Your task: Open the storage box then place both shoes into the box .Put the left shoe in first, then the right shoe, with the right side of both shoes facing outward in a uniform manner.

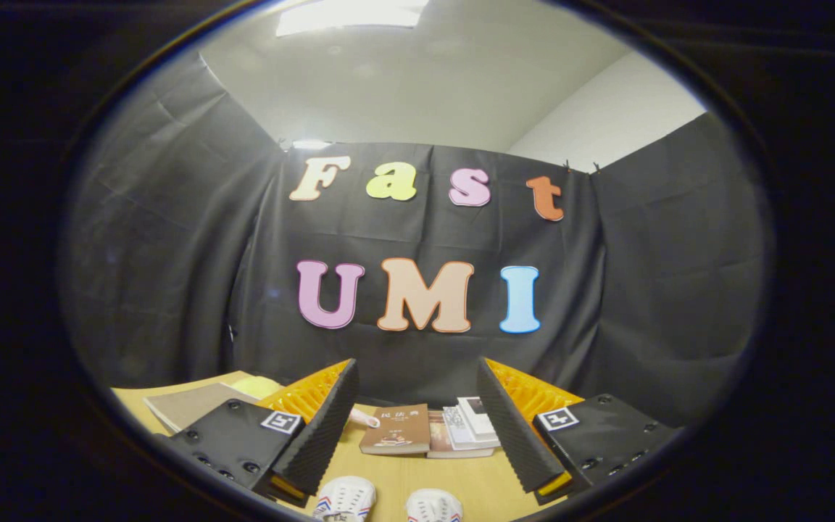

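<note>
Light wooden surface, two white shoes side by side at its near edge between the open fingers, brown book at 12 o'clock beyond them, white booklets at 1 o'clock, grey-brown folder at 10 o'clock

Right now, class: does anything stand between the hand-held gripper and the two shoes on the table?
Nothing visible does. The hand-held gripper is open, and both white shoes lie on bare wooden table below the gap between its fingers. The stacked books lie beyond them, out of the way.
</note>
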A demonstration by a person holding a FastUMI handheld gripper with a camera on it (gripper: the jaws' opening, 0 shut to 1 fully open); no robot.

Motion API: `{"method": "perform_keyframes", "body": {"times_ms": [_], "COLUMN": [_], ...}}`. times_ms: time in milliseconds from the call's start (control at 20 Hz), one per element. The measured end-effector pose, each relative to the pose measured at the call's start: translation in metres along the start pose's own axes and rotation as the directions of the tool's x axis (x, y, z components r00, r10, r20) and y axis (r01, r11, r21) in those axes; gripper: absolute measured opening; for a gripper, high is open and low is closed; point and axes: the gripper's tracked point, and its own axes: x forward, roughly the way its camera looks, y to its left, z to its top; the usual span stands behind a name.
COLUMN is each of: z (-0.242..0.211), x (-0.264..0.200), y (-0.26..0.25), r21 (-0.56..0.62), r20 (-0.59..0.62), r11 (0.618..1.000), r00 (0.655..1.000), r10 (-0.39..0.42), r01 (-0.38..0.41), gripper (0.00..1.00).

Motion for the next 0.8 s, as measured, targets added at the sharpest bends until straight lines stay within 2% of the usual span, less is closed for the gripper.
{"method": "perform_keyframes", "body": {"times_ms": [450, 800], "z": [-0.005, -0.014], "x": [0.005, 0.004], "y": [0.002, 0.032], "r21": [0.01, 0.093], "r20": [-0.011, -0.008], "r11": [1.0, 0.99], "r00": [1.0, 0.994], "r10": [0.004, 0.108], "r01": [-0.004, -0.107], "gripper": [1.0, 1.0]}}
